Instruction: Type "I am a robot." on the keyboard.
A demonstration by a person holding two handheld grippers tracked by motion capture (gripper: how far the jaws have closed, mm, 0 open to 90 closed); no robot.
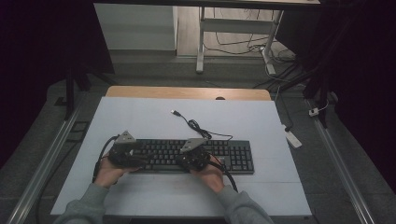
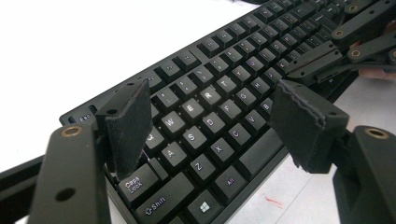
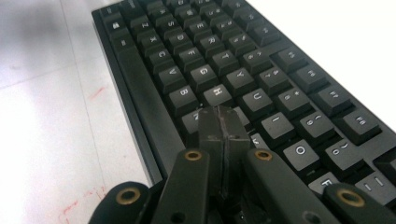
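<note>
High view: black keyboard lying on the white table, near the front edge, long axis running left to right across the person's front. Left tongs over the keyboard's left end, right tongs over its middle, both carried by hands coming in from below. Keyboard's cable trailing away toward the far side, plug end loose on the table. Too small here to read how either pair of tongs stands.

Left gripper view: left tongs spread wide, nothing between the pads, straddling the letter block from about Caps Lock across to the B and V keys. Keyboard directly below and ahead, running away toward upper right. Left pad low by the Caps Lock key; contact not certain. Right tongs visible farther along the rows, tip down among the keys.

Right gripper view: right tongs pressed together into a single blunt tip, pinching nothing, pointed down at the keyboard just short of the H key, about where J or N would sit. Probably poking a key; right tongs clearly the nearer for any key in the middle rows, left tongs nearer for the left-hand letters.
</note>
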